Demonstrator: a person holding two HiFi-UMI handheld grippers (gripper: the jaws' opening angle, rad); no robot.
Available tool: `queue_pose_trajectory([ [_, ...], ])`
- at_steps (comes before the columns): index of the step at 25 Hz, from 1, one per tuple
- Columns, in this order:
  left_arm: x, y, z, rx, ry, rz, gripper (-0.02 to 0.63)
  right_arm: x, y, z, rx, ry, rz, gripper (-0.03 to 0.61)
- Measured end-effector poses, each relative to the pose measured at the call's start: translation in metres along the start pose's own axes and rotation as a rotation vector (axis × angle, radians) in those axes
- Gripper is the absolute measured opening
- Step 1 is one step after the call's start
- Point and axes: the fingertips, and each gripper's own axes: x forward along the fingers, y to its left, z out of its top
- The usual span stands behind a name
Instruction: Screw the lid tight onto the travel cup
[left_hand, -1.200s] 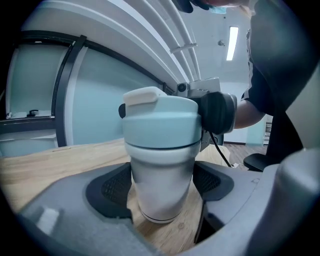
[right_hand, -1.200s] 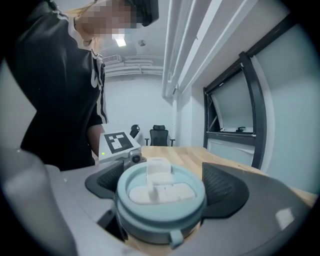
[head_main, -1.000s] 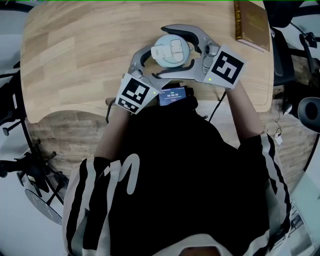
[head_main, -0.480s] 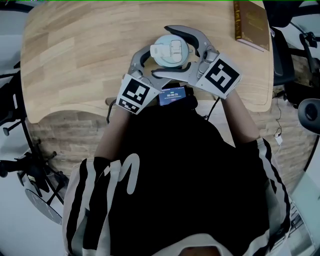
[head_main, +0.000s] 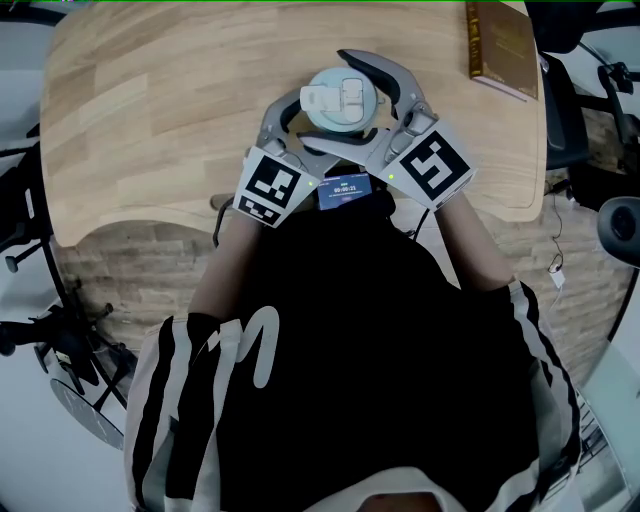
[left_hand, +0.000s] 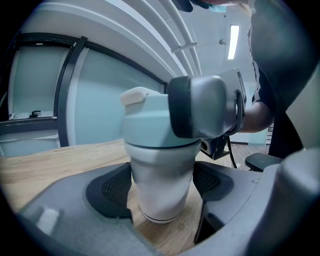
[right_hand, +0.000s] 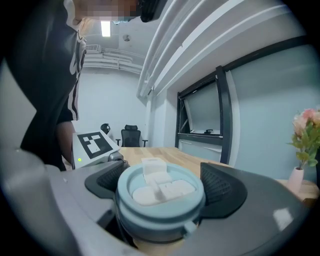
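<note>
Wood is what the table (head_main: 150, 100) under the travel cup (left_hand: 160, 170) is made of, and the cup stands up straight on it.

Your left gripper (left_hand: 162, 192) is pinching the cup low down, one pad on each side of its white body. Your right gripper (right_hand: 162, 200) is pinching the pale blue lid (head_main: 341, 100) on top of the cup, one pad on each side of the rim. Right beside the cup, the two grippers sit very close, one above the other.

Here is what could go wrong, I think.

- The cup gets thinner near its bottom. If your left gripper does not squeeze hard enough, the cup may spin along with the lid, and the lid will not get tight.
- If your right gripper tips as it turns, the lid may go on crooked and get stuck.
- If the grippers bump each other beside the cup, one may slip off, and the cup may fall over.
- A small flip tab (right_hand: 151, 167) sticks up on top of the lid. A pad could catch it and pop it open.
</note>
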Motion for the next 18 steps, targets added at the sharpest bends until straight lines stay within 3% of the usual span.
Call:
queue_pose_trajectory([
  [18, 0.001, 0.001, 0.000, -0.003, 0.002, 0.017, 0.393, -0.003, -0.011, 0.000, 0.036, -0.002, -0.212, 0.471],
])
